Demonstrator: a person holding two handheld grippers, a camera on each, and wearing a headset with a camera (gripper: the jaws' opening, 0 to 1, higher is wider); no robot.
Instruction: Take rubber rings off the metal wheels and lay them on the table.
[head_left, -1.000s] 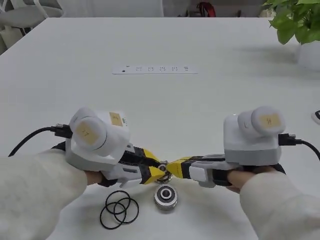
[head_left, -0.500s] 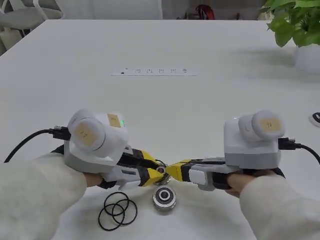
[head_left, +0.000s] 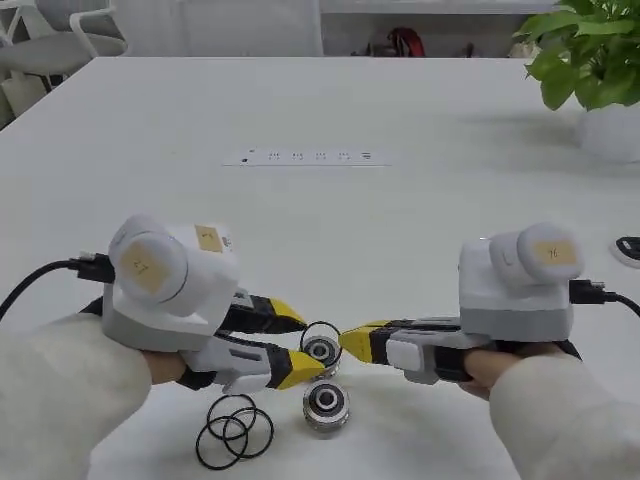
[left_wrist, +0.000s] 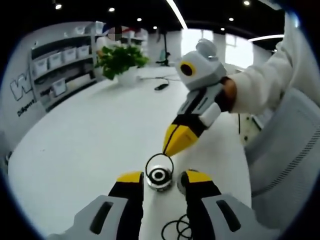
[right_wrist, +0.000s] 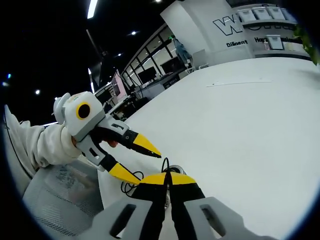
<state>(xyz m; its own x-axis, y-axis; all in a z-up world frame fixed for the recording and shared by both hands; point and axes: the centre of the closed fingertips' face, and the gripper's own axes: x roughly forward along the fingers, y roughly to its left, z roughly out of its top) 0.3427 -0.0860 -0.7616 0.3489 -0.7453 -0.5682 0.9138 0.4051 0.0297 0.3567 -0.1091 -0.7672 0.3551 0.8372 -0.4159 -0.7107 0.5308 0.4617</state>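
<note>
Head view: left gripper (head_left: 303, 342) spread, tips flanking a metal wheel (head_left: 320, 351) near the desk's (head_left: 330, 230) front edge; right gripper (head_left: 346, 343) pinched on the rubber ring (head_left: 320, 323).

Left gripper view: ring (left_wrist: 160, 156) seen raised above the wheel (left_wrist: 159, 177), held by the right gripper's tip.

Right gripper view: jaws pressed together.

Step judged: ring mid-removal. Next, the ring is probably to be drawn clear and laid by the loose rings (head_left: 233, 432).

A wide white table (head_left: 420, 230) is being lit evenly by ceiling lights (left_wrist: 176, 14). A power strip (head_left: 306, 157) is being carried at its middle and a potted plant (head_left: 585, 60) at its far right corner. White bins are being stored on wall shelves (left_wrist: 60, 70).
</note>
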